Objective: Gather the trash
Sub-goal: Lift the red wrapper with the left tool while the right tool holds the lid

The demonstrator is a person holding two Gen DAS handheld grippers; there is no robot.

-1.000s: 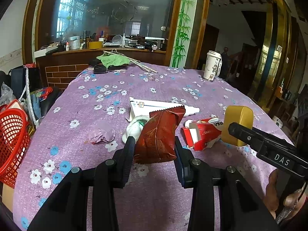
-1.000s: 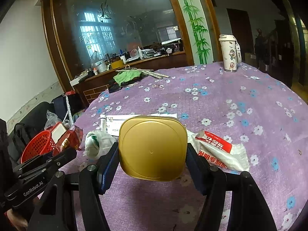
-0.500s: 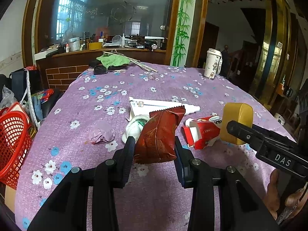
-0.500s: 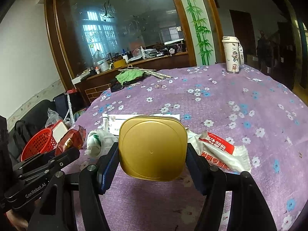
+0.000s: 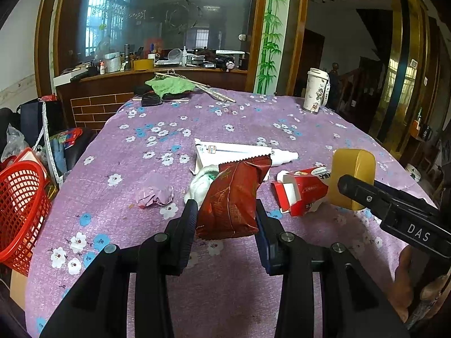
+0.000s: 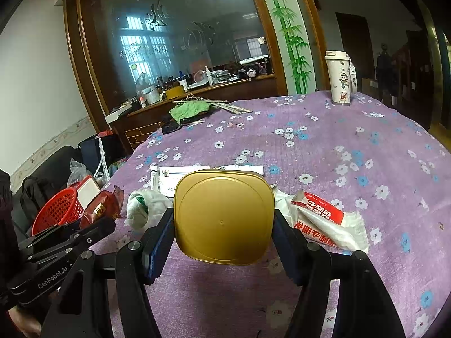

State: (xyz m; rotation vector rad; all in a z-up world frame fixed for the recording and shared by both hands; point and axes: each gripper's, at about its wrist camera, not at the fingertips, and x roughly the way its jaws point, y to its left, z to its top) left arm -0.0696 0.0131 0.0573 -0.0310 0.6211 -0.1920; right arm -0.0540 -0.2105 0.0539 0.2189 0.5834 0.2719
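Observation:
My left gripper (image 5: 225, 219) is shut on a dark red snack bag (image 5: 232, 200) and holds it above the purple flowered tablecloth (image 5: 157, 129). My right gripper (image 6: 222, 239) is shut on a gold square tin (image 6: 224, 217), also held above the table; the tin shows in the left wrist view (image 5: 352, 177) at the right. On the table lie a white toothpaste tube (image 5: 239, 153), a crumpled white tissue (image 6: 141, 207), a crumpled purple paper (image 5: 155, 194), a red carton (image 5: 301, 191) and a red-and-white wrapper (image 6: 321, 219). A red basket (image 5: 19, 211) stands off the table's left edge.
A white tumbler (image 6: 341, 77) stands at the far right of the table. A green cloth (image 5: 169, 86), sticks and a dark pouch lie at the far edge. Bags and clutter sit on the floor to the left by the basket. A wooden counter stands behind.
Both grippers have kept their hold. The views have shifted only slightly; the table contents have not moved.

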